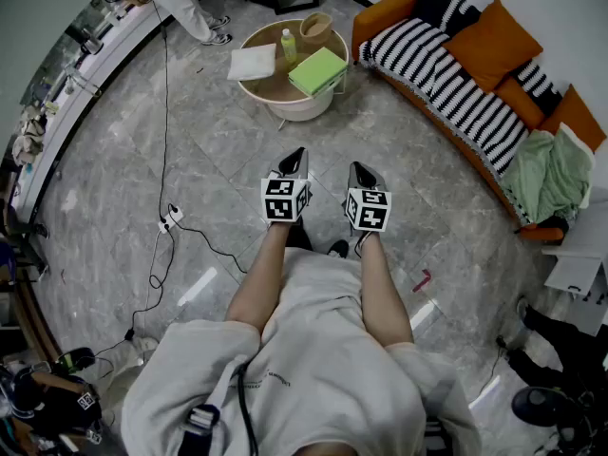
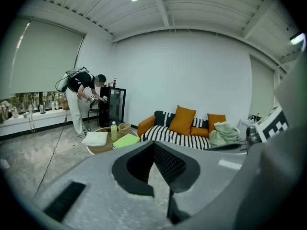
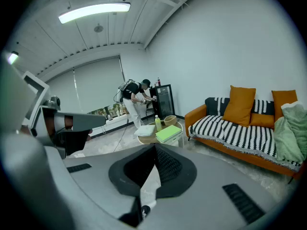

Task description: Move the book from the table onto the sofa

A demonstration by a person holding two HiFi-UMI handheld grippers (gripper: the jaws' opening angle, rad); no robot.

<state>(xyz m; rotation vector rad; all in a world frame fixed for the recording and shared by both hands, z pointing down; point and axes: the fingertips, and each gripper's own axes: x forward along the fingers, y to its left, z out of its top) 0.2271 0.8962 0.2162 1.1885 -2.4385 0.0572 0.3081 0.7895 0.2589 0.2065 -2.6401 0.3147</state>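
Two grippers were held side by side, well back from the round table (image 1: 285,105). The left gripper (image 1: 296,156) was squeezed tight with nothing in it, and the right gripper (image 1: 361,169) was squeezed tight and empty too. On the left part of the table lay a white folded cloth (image 1: 253,62). Near the table's middle stood a small bottle (image 1: 288,45), and a little basket (image 1: 316,27) sat at the table's far side. The green book (image 1: 317,70) lay flat on the right part of the table, right up at the rim. The sofa (image 1: 385,12) stood just to the right of the table. The book looked stiff, flat and not too heavy, but its cover might be smooth and slippy. The edge by the table's rim seemed the best place to grab.
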